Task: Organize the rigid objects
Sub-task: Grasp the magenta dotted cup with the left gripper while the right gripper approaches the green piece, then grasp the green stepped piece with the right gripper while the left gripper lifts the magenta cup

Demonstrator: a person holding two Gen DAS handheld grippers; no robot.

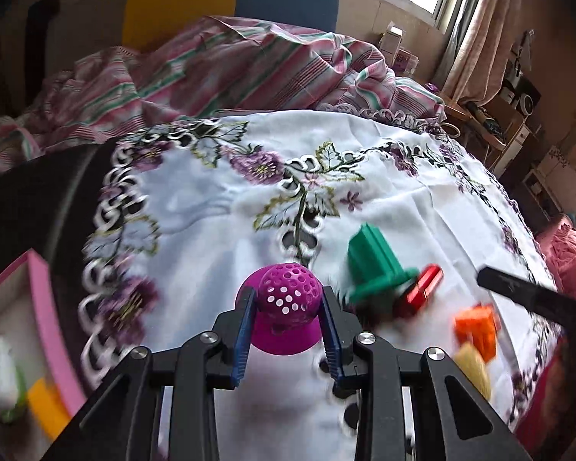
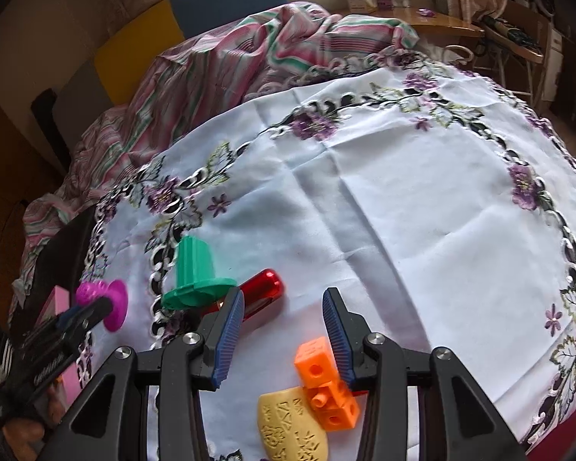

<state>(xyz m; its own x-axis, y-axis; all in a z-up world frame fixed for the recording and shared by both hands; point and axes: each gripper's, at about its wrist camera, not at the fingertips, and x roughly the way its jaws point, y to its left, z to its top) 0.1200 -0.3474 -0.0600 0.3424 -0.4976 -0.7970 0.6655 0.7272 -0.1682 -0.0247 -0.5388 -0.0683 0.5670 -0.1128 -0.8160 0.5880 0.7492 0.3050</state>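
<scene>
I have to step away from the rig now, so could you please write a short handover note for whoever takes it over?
Left gripper: shut on the purple perforated piece, above the tablecloth.
Right gripper: open, empty, over the orange cubes.
Pink box at the left already holds a white-green item and a yellow block.
Left on the cloth: green flanged piece, red cylinder, orange cubes, yellow embossed piece.

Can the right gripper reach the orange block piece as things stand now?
Probably yes. The right gripper is open and holds nothing, and the orange block piece lies just below its right finger, touching only the yellow piece. Nothing covers it; the left gripper holds the purple ball piece off to the side.
</scene>
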